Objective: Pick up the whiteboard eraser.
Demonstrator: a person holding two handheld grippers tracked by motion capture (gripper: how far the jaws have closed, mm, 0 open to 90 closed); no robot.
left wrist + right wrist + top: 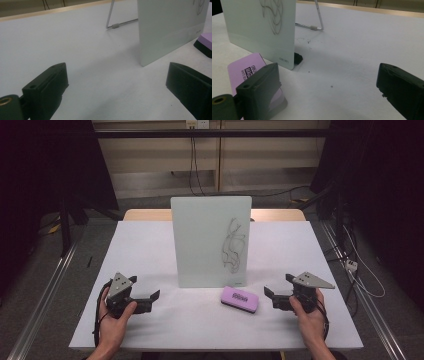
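Note:
A small whiteboard (pixel 210 240) stands upright on a wire stand at the table's middle, with black scribbles (pixel 234 245) on its right half. A purple eraser (pixel 240 299) lies flat in front of its right corner. My left gripper (pixel 150 300) rests open on the table at the front left, empty. My right gripper (pixel 270 297) rests open at the front right, just right of the eraser. The left gripper view has the whiteboard (pixel 172 27) and the eraser (pixel 206 43) at its right edge. In the right gripper view, the eraser (pixel 242 70) lies beside my left jaw, below the whiteboard (pixel 259 30).
The white table (pixel 150 245) has bare room left and right of the board. The wire stand (pixel 318 17) reaches back behind the board. A small black piece (pixel 298 58) lies by the board's corner. Cables (pixel 360 270) trail off the table's right side.

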